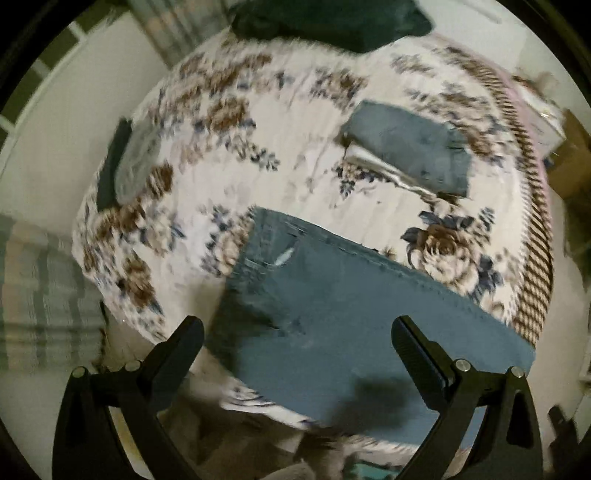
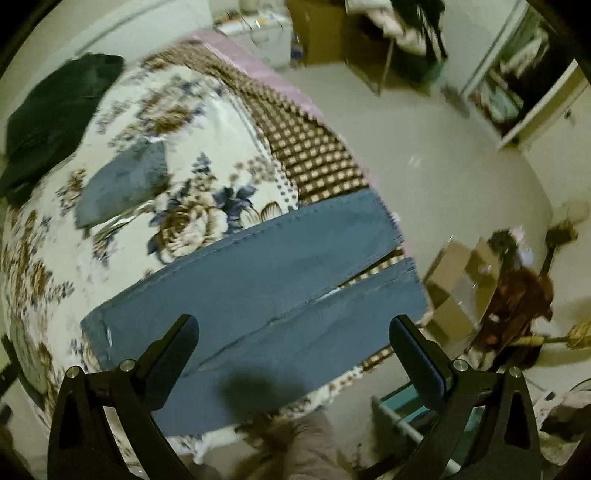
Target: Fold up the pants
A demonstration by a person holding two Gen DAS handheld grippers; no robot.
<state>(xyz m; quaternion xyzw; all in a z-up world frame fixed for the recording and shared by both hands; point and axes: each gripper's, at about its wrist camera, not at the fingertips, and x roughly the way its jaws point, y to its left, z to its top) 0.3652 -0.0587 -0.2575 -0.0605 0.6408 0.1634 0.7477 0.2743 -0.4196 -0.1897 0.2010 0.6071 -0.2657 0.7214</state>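
Blue jeans lie spread flat across the near side of the floral bedspread, their 2 legs side by side and reaching the checked edge of the bed. Left gripper and right gripper hover above them, jaws spread wide, holding nothing. Farther back on the bed sit a folded blue garment and a dark green cloth

We see a floral bedspread covering the bed, with a folded blue garment lying on it and a dark green cloth at the far end. Cardboard boxes sit on the floor beside the bed.
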